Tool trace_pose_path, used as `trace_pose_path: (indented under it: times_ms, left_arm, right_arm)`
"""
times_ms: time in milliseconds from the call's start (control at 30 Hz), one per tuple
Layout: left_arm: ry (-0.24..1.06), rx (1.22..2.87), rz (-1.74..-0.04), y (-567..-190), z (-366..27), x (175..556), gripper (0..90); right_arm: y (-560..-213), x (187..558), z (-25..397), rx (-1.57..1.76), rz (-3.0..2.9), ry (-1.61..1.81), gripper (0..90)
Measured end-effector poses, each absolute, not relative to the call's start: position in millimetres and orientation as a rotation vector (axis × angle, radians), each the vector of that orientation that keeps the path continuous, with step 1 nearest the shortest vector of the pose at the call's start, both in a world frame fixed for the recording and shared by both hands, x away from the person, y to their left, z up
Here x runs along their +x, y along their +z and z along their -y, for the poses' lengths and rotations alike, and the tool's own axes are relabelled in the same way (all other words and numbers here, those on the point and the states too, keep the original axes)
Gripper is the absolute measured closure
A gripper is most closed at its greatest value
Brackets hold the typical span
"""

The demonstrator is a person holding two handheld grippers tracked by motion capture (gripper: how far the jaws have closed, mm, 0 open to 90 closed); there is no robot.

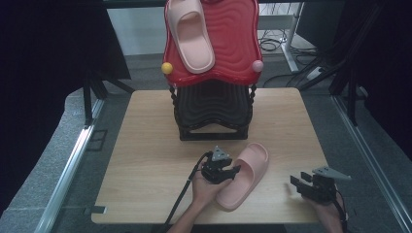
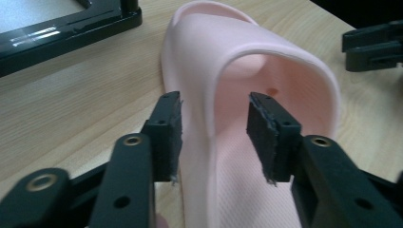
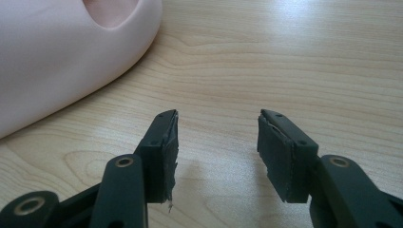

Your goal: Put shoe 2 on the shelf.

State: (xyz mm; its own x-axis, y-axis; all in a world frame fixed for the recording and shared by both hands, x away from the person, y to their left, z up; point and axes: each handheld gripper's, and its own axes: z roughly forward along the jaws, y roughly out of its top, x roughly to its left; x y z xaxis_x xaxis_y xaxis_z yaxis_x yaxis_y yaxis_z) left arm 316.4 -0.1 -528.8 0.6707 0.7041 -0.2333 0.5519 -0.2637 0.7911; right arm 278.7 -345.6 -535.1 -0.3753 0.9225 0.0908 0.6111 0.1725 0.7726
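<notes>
Now the left gripper [image 1: 227, 171] stands open astride the side wall of the pink slipper [image 1: 244, 174], which lies flat on the tabletop [image 1: 145, 160] just before the black rack [image 1: 212, 114]; the right gripper [image 1: 305, 184] hovers open, empty, near the slipper's right

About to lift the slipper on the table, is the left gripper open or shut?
Open. The left gripper has its jaws apart, straddling the side wall of the slipper, with gaps visible on both sides.
</notes>
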Motion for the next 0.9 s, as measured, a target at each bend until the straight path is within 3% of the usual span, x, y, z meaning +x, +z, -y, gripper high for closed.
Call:
trace_pose_path:
  times_ms: [533,900]
  left_arm:
    - [0.301,1.958,-1.017,-534,15,324,80.9]
    - [0.323,1.933,-1.026,-534,14,321,85.0]
  right_arm:
    - [-536,279,347,1.461,-2.046,1.047,49.0]
    - [-536,279,347,1.457,-2.044,1.042,49.0]
